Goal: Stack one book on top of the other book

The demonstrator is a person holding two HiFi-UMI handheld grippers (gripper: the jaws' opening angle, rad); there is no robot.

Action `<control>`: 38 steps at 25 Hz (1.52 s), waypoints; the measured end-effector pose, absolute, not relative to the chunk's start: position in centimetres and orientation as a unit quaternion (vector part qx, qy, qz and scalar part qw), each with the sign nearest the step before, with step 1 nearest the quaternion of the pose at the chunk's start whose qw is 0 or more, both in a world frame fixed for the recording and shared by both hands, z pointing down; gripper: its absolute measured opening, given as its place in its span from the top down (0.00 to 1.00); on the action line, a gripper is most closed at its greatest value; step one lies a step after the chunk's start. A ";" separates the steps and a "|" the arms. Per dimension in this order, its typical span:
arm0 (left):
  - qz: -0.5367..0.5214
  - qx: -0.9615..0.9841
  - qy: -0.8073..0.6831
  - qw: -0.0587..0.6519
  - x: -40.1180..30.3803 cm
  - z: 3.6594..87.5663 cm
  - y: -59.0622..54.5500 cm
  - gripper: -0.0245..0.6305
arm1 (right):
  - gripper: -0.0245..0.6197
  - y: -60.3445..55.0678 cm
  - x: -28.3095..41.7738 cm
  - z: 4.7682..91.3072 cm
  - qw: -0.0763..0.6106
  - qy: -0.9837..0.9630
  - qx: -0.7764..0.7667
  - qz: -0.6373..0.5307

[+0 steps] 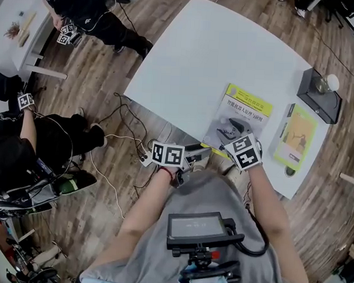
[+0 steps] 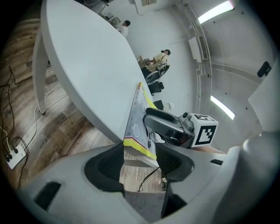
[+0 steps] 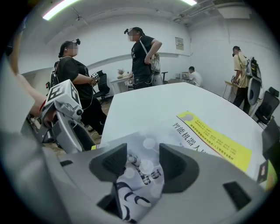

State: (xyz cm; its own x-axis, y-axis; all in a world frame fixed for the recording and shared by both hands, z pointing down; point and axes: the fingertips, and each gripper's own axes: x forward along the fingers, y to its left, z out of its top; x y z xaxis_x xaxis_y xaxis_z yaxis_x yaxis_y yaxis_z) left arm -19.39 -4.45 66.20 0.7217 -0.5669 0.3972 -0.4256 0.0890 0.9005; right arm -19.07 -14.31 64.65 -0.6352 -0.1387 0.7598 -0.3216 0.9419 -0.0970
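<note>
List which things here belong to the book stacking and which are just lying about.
Job: white-and-yellow book, green book, left gripper, right gripper.
Lying about: black box, white ball on it, cables on the floor.

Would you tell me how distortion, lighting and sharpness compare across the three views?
Head view: evenly lit, sharp, the table bowed at its edges. Left gripper view: heavy fisheye, dark corners, glaring ceiling light. Right gripper view: fisheye too, the book soft nearest the lens.
</note>
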 end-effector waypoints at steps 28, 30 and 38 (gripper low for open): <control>0.447 0.862 -0.214 0.105 -17.6 62.5 -22.8 0.54 | 0.58 -26.8 -13.5 62.0 0.491 -0.870 0.047 -0.018; 0.475 0.857 -0.185 0.078 -17.1 62.9 -24.8 0.52 | 0.56 -27.0 -13.4 62.5 0.506 -0.862 0.022 -0.011; 0.514 0.852 -0.058 0.081 -15.7 65.7 -27.3 0.50 | 0.55 -27.2 -12.7 64.7 0.530 -0.846 -0.031 0.043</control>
